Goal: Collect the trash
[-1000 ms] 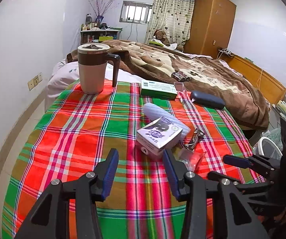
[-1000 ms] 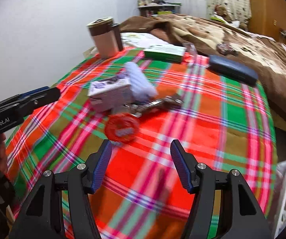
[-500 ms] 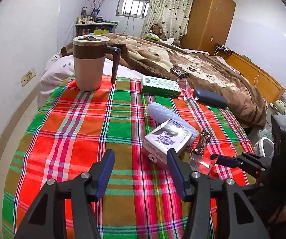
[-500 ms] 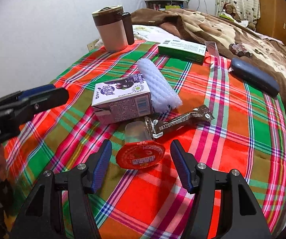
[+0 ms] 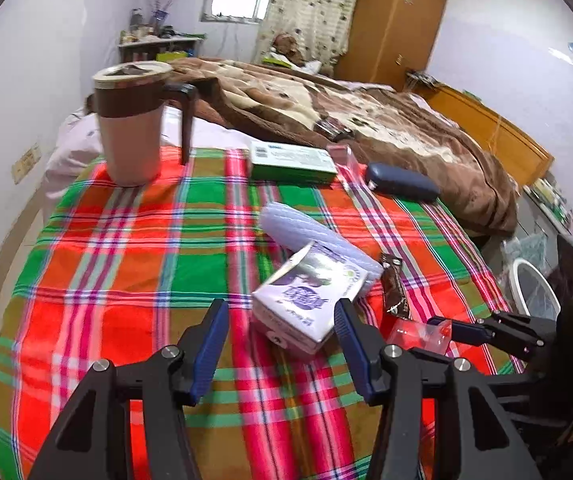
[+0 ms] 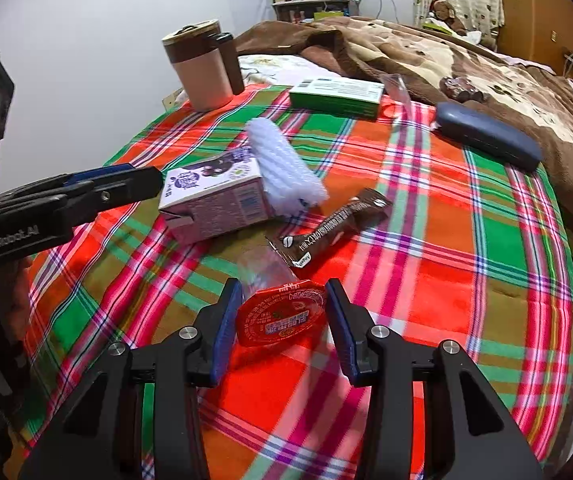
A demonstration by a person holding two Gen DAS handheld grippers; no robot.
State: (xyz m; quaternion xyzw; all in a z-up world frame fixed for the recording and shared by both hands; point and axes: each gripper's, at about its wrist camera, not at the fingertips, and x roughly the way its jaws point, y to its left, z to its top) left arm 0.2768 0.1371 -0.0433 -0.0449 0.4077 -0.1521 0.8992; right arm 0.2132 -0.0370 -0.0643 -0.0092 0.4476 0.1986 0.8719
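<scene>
My right gripper (image 6: 284,320) has its fingers spread, straddling the red-lidded jelly cup (image 6: 280,314) lying on the plaid bench (image 6: 466,280); contact unclear. My left gripper (image 5: 280,332) is released, the purple milk carton (image 5: 310,300) just ahead between the tips. Brown snack wrapper (image 6: 330,232) and white foam sleeve (image 6: 282,168) lie beside the carton.

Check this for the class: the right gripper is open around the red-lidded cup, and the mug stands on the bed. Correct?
Not quite. The right gripper is open around the red-lidded cup, but the right wrist view shows the mug standing on the plaid cloth.
</scene>
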